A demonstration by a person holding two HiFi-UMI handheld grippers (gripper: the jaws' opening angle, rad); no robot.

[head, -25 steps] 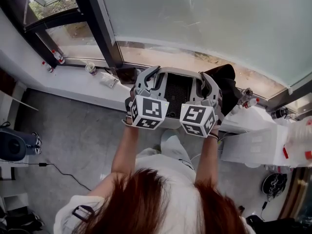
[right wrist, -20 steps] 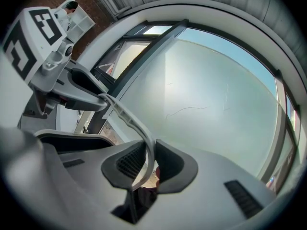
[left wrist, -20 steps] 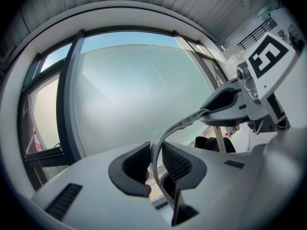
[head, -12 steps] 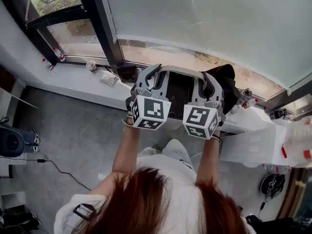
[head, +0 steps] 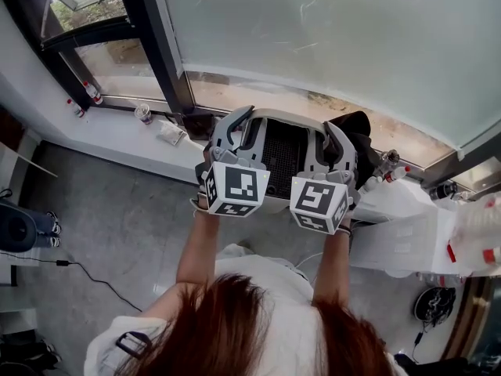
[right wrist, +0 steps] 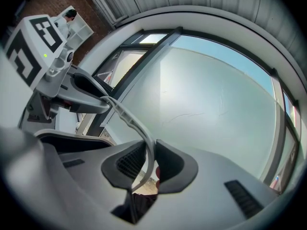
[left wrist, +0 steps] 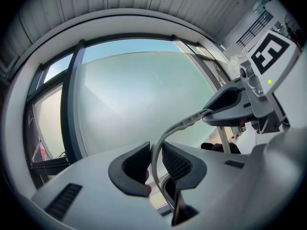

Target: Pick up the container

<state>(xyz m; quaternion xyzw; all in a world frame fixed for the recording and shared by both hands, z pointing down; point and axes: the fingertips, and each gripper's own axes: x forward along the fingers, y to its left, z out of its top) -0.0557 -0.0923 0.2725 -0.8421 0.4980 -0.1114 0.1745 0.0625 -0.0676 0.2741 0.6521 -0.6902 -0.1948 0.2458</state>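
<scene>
Both grippers hold a white container (head: 286, 117) with a dark mesh inside up in front of the window. My left gripper (head: 237, 129) is shut on its left rim and my right gripper (head: 334, 141) on its right rim. The left gripper view shows the thin white rim (left wrist: 178, 128) pinched between the dark pads of the left gripper (left wrist: 154, 160), with the right gripper (left wrist: 229, 101) across from it. In the right gripper view the rim (right wrist: 128, 120) runs between the pads of the right gripper (right wrist: 150, 160), and the left gripper (right wrist: 82, 88) clamps its far end.
A white window ledge (head: 117, 131) carries small bottles (head: 91, 92), a cup (head: 143, 113) and a packet (head: 169, 133). A black bag (head: 362, 135) lies right of the container. A white shelf unit (head: 415, 233) stands at right. A cable (head: 86, 271) crosses the grey floor.
The container and both grippers have shifted only slightly, a little up and to the left in the head view. Both grips stay the same.
</scene>
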